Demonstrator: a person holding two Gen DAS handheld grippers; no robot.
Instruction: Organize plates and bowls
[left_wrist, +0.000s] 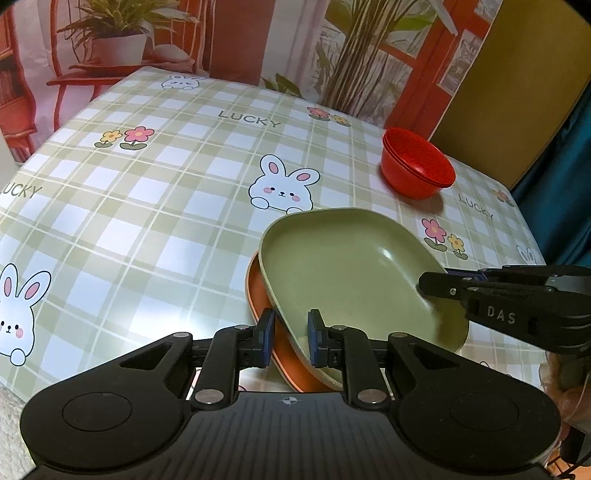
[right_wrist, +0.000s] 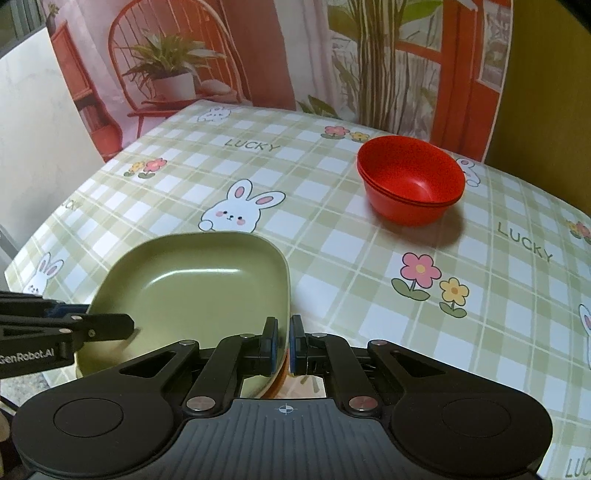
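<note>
Green plate (left_wrist: 343, 266) near the front edge of the table (left_wrist: 155, 206), nested into an orange plate (left_wrist: 258, 295) beneath, tilted rather than seated flat (near-left rim riding high over the orange one). Looks like stiff moulded plastic or melamine: probably light, rigid, glossy, so likely slick under rubber pads. Raised rim is the only real grab point; best pinched across the lip, not the flat floor. Unlikely to shatter, but could skate if pushed sideways.

Table under a checked green-and-white vinyl cloth with rabbits, flowers and "LUCKY" print; smooth, probably low friction, plates will slide on it. Backdrop behind is a printed scene of orange chairs and potted plants; yellow panel and teal curtain off to the right.

Red bowls (right_wrist: 412, 184) stacked toward the far right of the table, well apart from the plates; several rims showing, exact count hard to tell. Probably the same light plastic.

Left gripper (left_wrist: 291, 338) narrowed down with both plates' near rims between the blue pads (left_wrist: 269, 332); appears to clamp the pair, though full pad contact not certain.

Right gripper (right_wrist: 284, 343) closed tight on the green plate's right-hand rim, orange edge just visible below it (thin lip, so a shallow bite).
</note>
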